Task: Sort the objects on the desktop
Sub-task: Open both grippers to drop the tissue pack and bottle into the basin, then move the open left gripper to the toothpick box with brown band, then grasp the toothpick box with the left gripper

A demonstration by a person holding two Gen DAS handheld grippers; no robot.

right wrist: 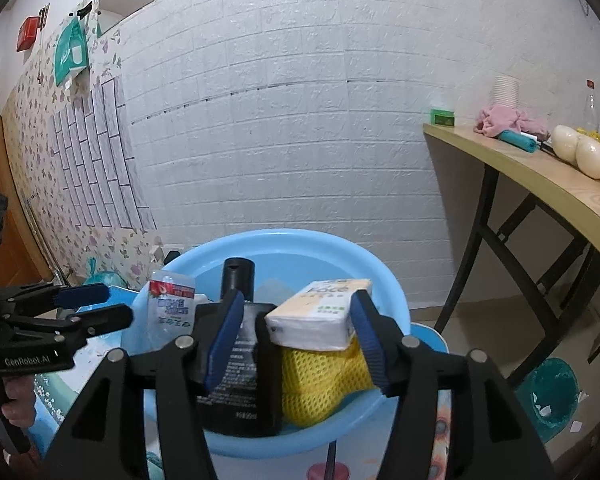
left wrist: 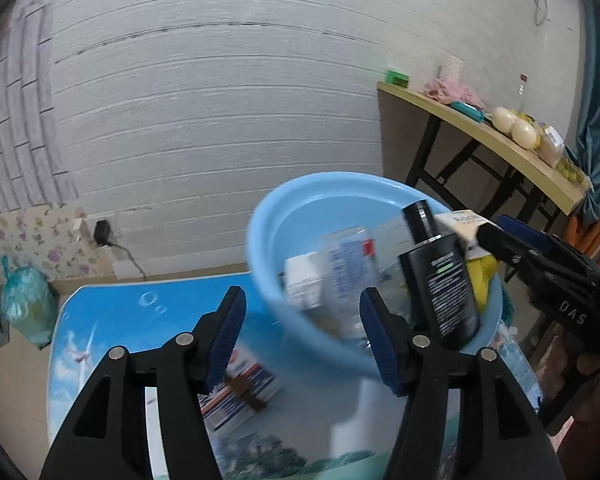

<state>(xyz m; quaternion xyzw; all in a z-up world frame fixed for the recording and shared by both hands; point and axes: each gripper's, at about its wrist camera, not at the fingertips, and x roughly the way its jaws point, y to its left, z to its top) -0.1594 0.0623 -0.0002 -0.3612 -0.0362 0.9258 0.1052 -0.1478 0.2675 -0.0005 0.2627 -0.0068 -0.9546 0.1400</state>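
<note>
Between the parted right gripper (right wrist: pixel 300 334) fingers, not pressed — tissue pack (right wrist: pixel 320 316) atop yellow mesh (right wrist: pixel 320 384) inside blue basin (right wrist: pixel 384 280), long axis crosswise; left gripper (left wrist: pixel 302 334) also released, empty, beside the rim.

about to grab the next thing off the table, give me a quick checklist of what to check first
1. Left gripper empty, nothing between its pads: ok.
2. Right gripper let go of the tissue pack: cannot tell, the pack sits between its fingers.
3. Tissue pack resting inside the blue basin on the yellow mesh bag: ok.
4. Black bottle settled: not ok, it leans on the basin's near rim.
5. Things left on the table: not ok, a leaflet lies there.
</note>
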